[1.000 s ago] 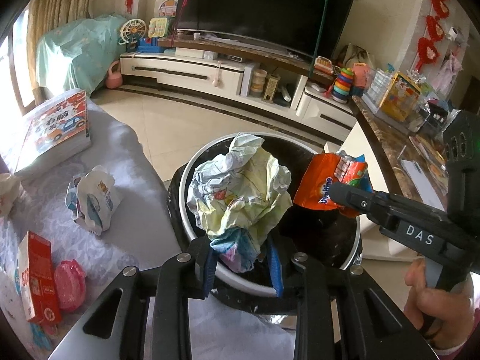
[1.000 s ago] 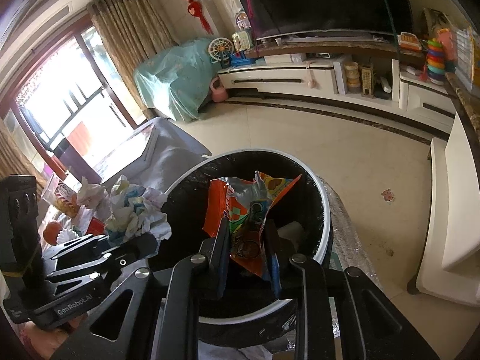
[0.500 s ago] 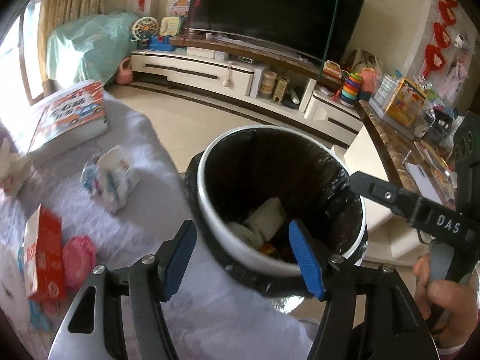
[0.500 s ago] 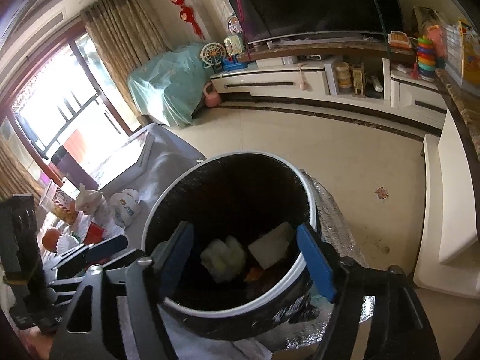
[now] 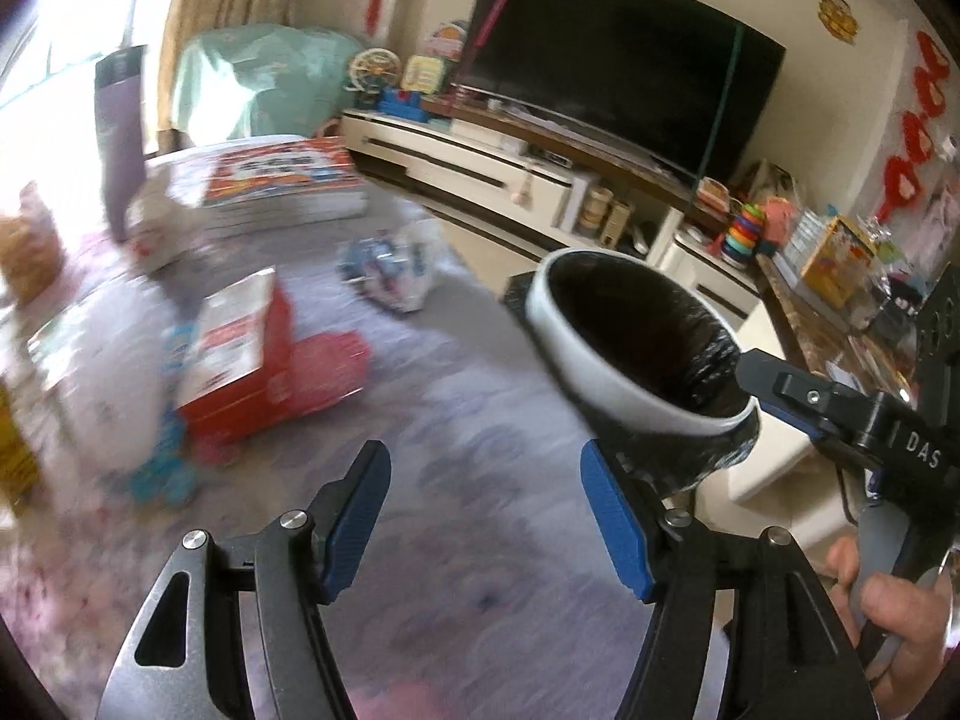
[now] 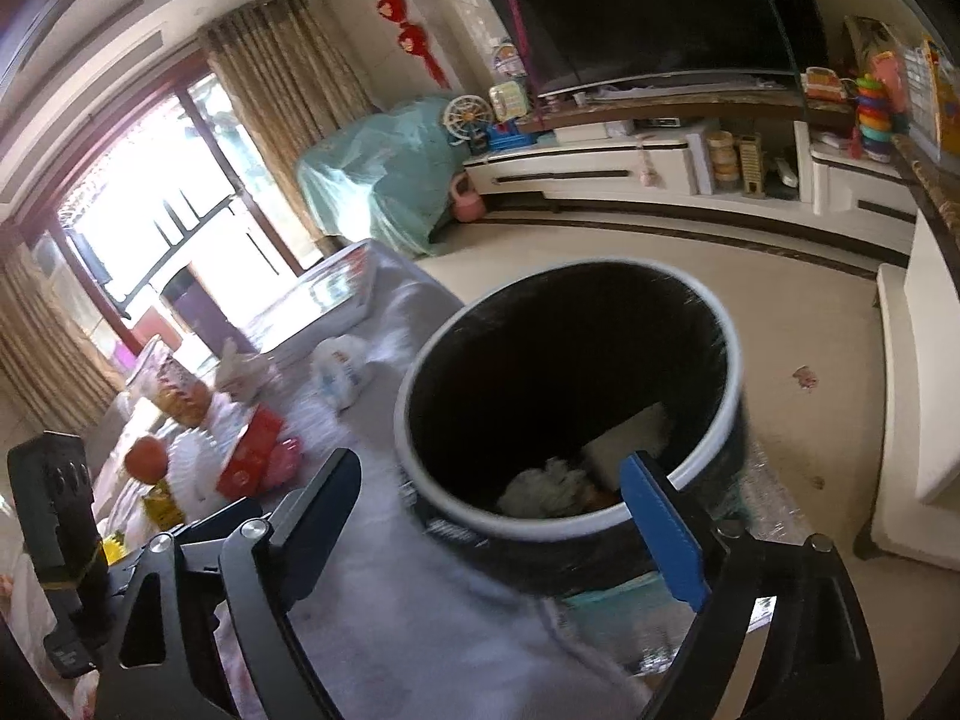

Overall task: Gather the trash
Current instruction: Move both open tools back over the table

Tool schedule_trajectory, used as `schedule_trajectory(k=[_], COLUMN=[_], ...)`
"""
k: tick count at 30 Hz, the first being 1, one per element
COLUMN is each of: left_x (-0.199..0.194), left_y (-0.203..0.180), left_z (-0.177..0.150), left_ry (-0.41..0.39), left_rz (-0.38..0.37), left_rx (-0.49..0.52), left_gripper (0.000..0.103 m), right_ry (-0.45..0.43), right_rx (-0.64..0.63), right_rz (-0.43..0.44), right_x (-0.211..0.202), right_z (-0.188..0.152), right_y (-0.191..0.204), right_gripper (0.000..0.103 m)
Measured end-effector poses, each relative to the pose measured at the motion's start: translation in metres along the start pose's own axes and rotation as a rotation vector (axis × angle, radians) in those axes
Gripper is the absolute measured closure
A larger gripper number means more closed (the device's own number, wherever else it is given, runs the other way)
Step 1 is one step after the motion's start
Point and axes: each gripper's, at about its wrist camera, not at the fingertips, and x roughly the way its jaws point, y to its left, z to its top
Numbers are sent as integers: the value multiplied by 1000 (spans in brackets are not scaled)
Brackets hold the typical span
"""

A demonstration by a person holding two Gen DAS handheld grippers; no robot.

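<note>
Both tools are spread wide and carry nothing. The left gripper (image 5: 480,516) hovers over the pale grey cloth-covered table (image 5: 480,420), with the white-rimmed round bin lined with a black bag (image 5: 630,378) ahead to its right. A red cardboard box (image 5: 240,360) and a crumpled white-and-blue plastic wrapper (image 5: 396,276) lie ahead to its left, blurred. The right gripper (image 6: 498,516) sits just short of the bin's near rim; crumpled whitish paper (image 6: 552,489) and a flat white piece (image 6: 630,438) lie inside the bin, just beyond its right fingertip.
</note>
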Motion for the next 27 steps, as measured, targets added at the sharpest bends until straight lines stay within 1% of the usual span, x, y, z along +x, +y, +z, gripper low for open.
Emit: schedule_trajectory(k=[3,12,20,27], left_x=[-14,-55,-94,-115], left_y=[15,51,75,98], left_z=[-16,-49,-68,-78], left_ry=[-3,-9,-30,-38], left_rz=[16,75,142,190], left_rx=[-38,-122,-170,-231], left_gripper=[37,37,37,37], right_ry=[8,44,81,100], right_rx=[-6,-36,-67,-118], right_rz=[27,88,138,164], right_x=[2,11,25,41], right_z=[-10,-35,-53,-63], right_y=[15,53,88,121], right_gripper=[13,13,13,13])
